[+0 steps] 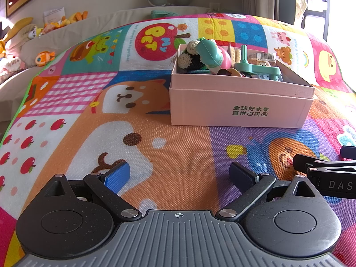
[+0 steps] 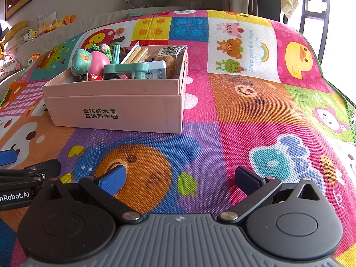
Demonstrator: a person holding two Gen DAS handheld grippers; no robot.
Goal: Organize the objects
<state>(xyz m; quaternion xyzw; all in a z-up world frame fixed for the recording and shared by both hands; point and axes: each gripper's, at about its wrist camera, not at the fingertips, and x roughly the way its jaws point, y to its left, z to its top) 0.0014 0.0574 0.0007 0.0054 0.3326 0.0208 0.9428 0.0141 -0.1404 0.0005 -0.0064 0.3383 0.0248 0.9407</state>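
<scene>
Both empty: left tool [image 1: 180,175] and right tool [image 2: 180,178] spread wide over the mat [image 2: 244,115], near the pink box [image 2: 115,109]; advisable to approach level, avoiding the heaped toys [image 2: 124,66].

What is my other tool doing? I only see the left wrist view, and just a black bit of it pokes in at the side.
Observer: The right tool is open, with nothing between its blue pads, only mat under it.
Operator: Where does the mat stop on that side?
Observer: The mat ends in a green border just past the yellow duck picture.
Operator: What's behind the green crank in the box?
Observer: In the pink box, a pale blue-grey piece with metal springs sits right behind the mint crank.
</scene>
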